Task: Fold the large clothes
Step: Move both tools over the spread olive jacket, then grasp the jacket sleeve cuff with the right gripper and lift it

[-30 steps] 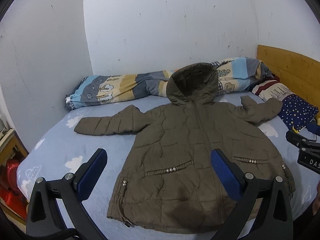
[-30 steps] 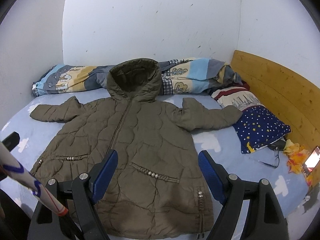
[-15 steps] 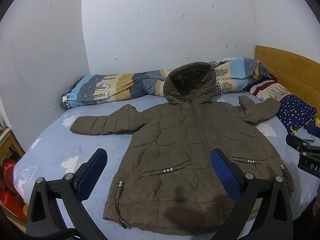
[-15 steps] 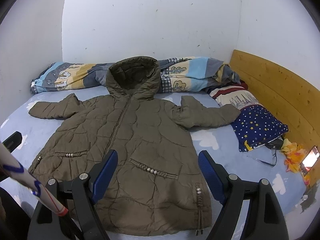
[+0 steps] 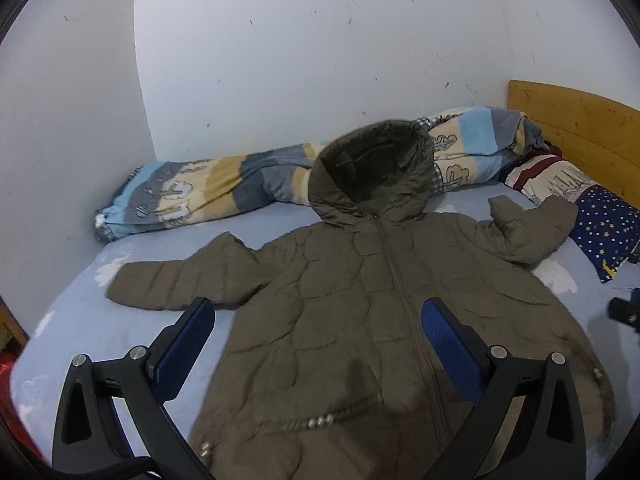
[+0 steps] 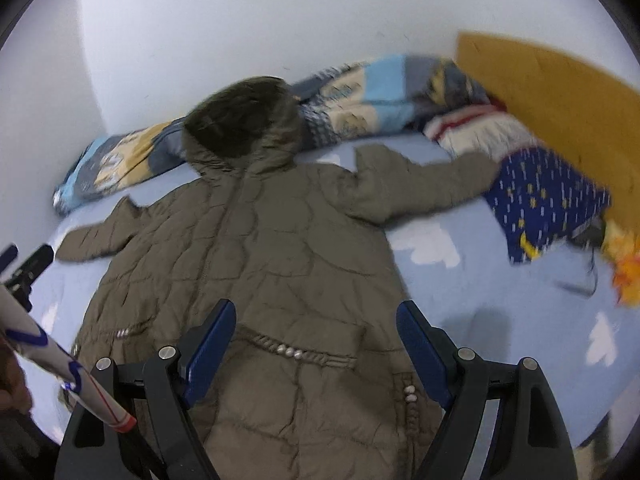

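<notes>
An olive quilted hooded jacket (image 5: 360, 300) (image 6: 272, 264) lies flat on the light blue bed, front up, zipped, sleeves spread to both sides and its hood resting on the rolled blanket. My left gripper (image 5: 318, 312) hovers above the jacket's lower left part, jaws wide apart with nothing between them. My right gripper (image 6: 316, 316) hangs over the jacket's lower right part near the beaded pocket (image 6: 292, 350), also open and empty. The left sleeve (image 5: 180, 284) points at the wall; the right sleeve (image 6: 424, 188) reaches the starry pillow.
A striped rolled blanket (image 5: 224, 188) lies along the far wall. A blue starry pillow (image 6: 548, 200) and a striped pillow (image 6: 476, 128) rest by the wooden headboard (image 6: 552, 80). Orange cloth (image 6: 628, 276) and a black cable (image 6: 588, 280) lie at the right. A sleeve (image 6: 48, 364) shows at the left.
Both grippers have moved forward and lower over the jacket, which now fills more of each view. The right view has tilted and is blurred. The jacket itself has not moved.
</notes>
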`<state>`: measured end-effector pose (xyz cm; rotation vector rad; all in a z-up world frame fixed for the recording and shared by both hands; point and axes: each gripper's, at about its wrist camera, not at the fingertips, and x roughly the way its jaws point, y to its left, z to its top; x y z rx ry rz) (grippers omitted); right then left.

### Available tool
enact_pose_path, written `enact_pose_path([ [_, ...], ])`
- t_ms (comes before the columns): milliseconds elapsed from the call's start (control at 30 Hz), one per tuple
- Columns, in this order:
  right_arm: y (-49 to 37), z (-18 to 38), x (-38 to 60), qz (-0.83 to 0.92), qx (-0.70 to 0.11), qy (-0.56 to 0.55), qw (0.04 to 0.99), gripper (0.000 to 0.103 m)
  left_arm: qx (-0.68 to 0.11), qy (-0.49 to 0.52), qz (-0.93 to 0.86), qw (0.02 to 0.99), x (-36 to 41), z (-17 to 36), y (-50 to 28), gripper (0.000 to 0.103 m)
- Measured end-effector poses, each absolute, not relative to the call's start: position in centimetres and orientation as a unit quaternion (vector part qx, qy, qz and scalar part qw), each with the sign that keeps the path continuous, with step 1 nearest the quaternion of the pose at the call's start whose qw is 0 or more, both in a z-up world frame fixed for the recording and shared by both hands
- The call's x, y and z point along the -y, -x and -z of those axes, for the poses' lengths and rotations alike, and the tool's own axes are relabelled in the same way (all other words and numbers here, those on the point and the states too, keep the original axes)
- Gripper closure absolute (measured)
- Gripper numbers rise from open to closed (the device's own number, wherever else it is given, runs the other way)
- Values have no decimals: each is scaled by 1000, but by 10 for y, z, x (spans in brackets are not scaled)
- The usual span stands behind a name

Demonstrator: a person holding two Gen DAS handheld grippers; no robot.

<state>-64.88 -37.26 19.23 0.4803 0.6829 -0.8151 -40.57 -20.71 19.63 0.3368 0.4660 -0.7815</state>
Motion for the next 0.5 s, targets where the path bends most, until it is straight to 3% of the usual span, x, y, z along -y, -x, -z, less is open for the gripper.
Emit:
enact_pose_path([
  [100,659,-176,402,382,-318,-265,826,17,-272,-188,381,863,231,-171,386,0],
  [267,687,-152,460,361,-289,-373,804,24,-290,-189,381,858,244,-161,367,0],
  [500,728,-157,549,391,-227,-443,774,24,-318,-183,385,847,237,-153,358,0],
])
